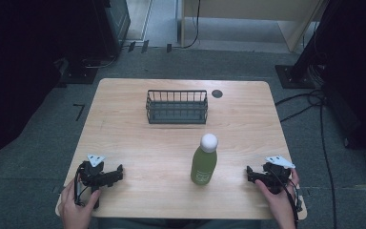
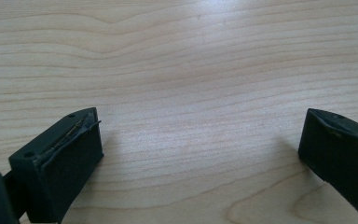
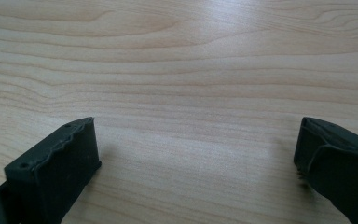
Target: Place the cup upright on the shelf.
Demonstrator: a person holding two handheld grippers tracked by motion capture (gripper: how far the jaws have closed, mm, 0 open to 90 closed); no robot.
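Observation:
A green bottle (image 1: pixel 204 165) with a round white cap stands upright on the wooden table (image 1: pixel 138 143), right of centre near the front. Behind it a dark wire basket (image 1: pixel 177 107) sits toward the far edge and looks empty. My left gripper (image 1: pixel 116 172) rests at the front left, held by a hand, jaws pointing right. My right gripper (image 1: pixel 250 173) rests at the front right, jaws pointing left toward the bottle. In the left gripper view the gripper (image 2: pixel 200 140) stands open over bare wood. In the right gripper view that gripper (image 3: pixel 196 144) is open too, nothing between its jaws.
A small dark round grommet (image 1: pixel 217 93) is set in the table near the far right of the basket. Grey carpet surrounds the table, with cables (image 1: pixel 310 102) on the floor at the right and dark equipment stands at the back.

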